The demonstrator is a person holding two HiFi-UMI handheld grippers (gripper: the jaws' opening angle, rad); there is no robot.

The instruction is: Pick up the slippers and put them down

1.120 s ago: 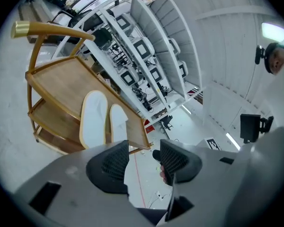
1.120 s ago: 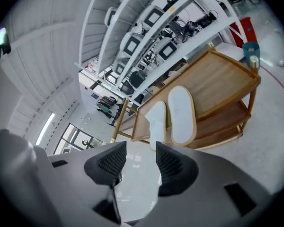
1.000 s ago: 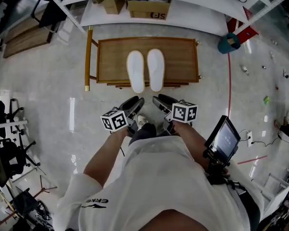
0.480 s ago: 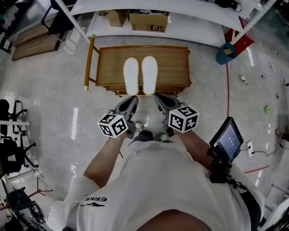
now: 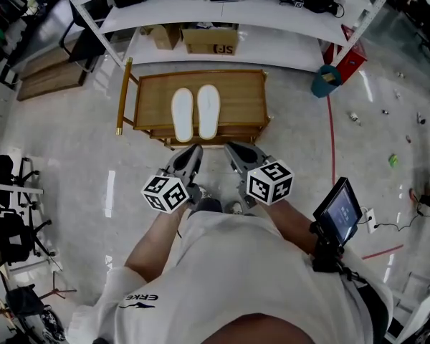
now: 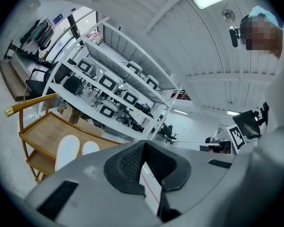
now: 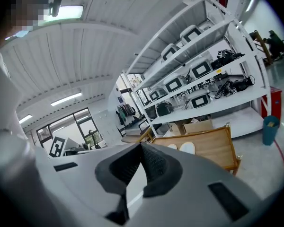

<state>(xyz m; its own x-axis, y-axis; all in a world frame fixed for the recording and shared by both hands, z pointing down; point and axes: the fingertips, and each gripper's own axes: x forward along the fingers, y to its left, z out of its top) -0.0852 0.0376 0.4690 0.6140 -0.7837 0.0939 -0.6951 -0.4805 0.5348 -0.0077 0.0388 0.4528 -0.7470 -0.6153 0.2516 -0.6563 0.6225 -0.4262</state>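
**Slippers, 2.** White, flat, long-oval, plain tops, no print seen. Picture-left slipper (image 5: 183,115) and picture-right slipper (image 5: 208,111) lie side by side, parallel, just beside each other. Long axes run away from the person.

**Where.** Both lie flat on the top deck of 1 brown wooden trolley (image 5: 240,95), left of its centre. 1 wooden rail handle w/ brass-coloured ends (image 5: 122,95) runs along the trolley's picture-left side. Left gripper view shows a lower shelf under the deck.

**Grippers, 2.** Grey, each w/ 1 black-and-white marker cube.
- Left gripper (image 5: 195,151) and right gripper (image 5: 233,149) are held out in front of the person, apart from the slippers, no contact.
- Own views: each pair of jaws closed together, dark ribbed pads meeting at the tips, nothing betw. them.

**Around.**
- 1 white metal shelving unit (image 5: 272,20) behind the trolley.
- 2 brown cardboard boxes on its low shelf, 1 large (image 5: 210,40), 1 small (image 5: 165,34).
- 1 teal bin (image 5: 324,81) on the floor at picture-right.
- 1 small dark screen (image 5: 338,208) by the person's right arm.

**Vs 1 s ago.**
- Trolley + slippers sit higher and smaller in head view.
- Slippers keep the same layout on the deck.
- Both jaw pairs have just been closing, empty.
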